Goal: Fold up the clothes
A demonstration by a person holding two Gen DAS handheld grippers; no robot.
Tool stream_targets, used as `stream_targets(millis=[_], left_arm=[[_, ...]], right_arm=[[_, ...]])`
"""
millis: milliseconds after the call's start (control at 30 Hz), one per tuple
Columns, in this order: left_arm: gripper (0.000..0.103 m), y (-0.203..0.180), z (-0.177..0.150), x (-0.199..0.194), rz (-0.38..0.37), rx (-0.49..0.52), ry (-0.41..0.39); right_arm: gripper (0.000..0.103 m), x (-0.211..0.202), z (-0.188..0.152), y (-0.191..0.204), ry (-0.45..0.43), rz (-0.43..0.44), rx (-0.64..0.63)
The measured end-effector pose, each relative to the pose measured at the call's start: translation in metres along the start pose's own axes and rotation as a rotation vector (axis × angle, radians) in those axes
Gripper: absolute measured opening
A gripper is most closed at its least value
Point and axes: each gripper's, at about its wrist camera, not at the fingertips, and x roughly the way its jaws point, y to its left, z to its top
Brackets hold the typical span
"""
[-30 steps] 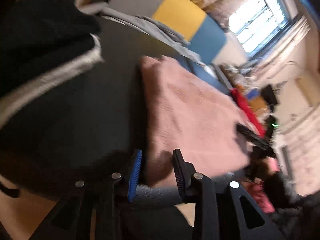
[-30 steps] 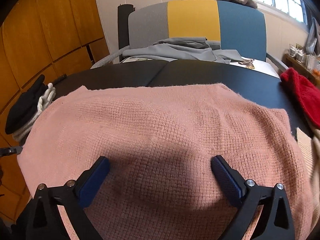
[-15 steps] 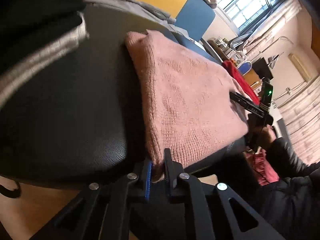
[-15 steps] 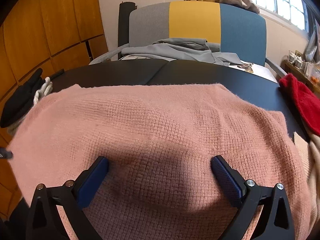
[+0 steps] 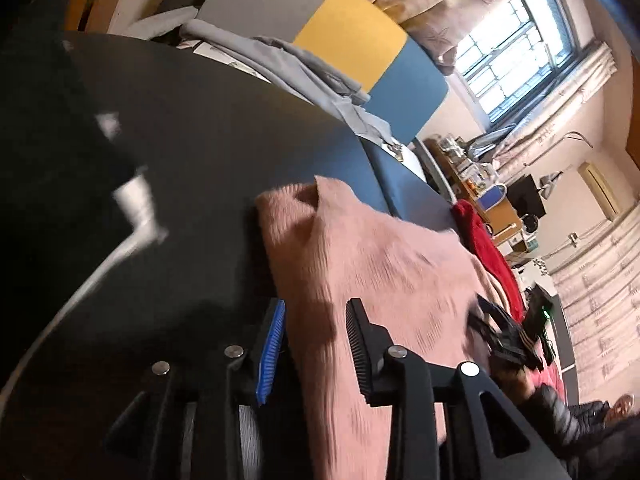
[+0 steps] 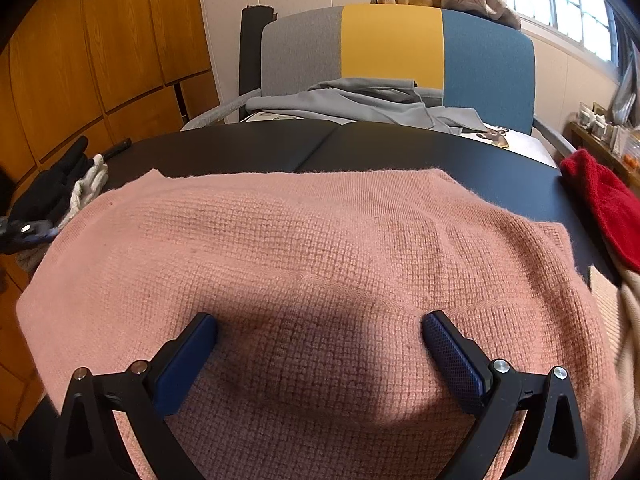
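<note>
A folded pink knit sweater (image 6: 320, 248) lies on a black table (image 6: 400, 148), hanging over the near edge. My right gripper (image 6: 320, 336) is open wide, its fingers resting on top of the sweater near the front edge. In the left wrist view the same sweater (image 5: 380, 264) runs away from me. My left gripper (image 5: 316, 328) is open, its jaws standing either side of the sweater's left edge, not clamped. The right gripper (image 5: 504, 340) shows at the sweater's far side.
A black and white garment (image 6: 60, 192) lies at the table's left. A red knit (image 6: 600, 208) and a beige one (image 6: 624, 312) lie at the right. A grey garment (image 6: 360, 100) is draped on the grey, yellow and blue chair (image 6: 392, 44) behind the table.
My left gripper was shut on the sweater's edge half a second ago and has opened and swung. The sweater has shifted a little. My right gripper has stayed open on top.
</note>
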Motion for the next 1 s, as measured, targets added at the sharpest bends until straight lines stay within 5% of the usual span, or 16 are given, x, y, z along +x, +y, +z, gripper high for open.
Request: stream_targets(millis=[100,133,167,433,467,600,733,900,1000], left_arm=[[0.025,-0.007,0.012,0.022,0.031,0.027,0.022],[0.008,-0.013,0.012,0.026,0.073,0.062,0.019],[0.005,-0.018,0.012,0.027,0.11,0.088,0.015],[0.012,-0.004,-0.011,0.024,0.263,0.009,-0.011],[0.025,-0.005,-0.009,0.023,0.295,-0.002,-0.023],[0.024,-0.024,-0.004,0.005,0.436,0.007,-0.134],[0.023,-0.076,-0.017,0.031,0.352,0.126,-0.105],[0.023,-0.141,-0.032,0.063,0.246,0.272,-0.07],[0.023,-0.18,-0.042,0.083,0.181,0.36,-0.048]], right_arm=[[0.103,0.0,0.0,-0.001,-0.003,0.004,0.003],[0.103,0.0,0.0,-0.001,-0.003,0.005,0.004],[0.103,0.0,0.0,-0.001,-0.004,0.006,0.004],[0.103,0.001,0.0,-0.002,-0.008,0.013,0.002],[0.103,0.001,0.0,-0.002,-0.008,0.014,0.003],[0.103,0.0,0.0,-0.002,-0.008,0.018,0.008],[0.103,-0.008,0.004,-0.012,-0.003,0.068,0.055],[0.103,-0.075,-0.001,-0.049,-0.063,0.171,0.189],[0.103,-0.123,-0.023,-0.085,-0.085,0.153,0.263]])
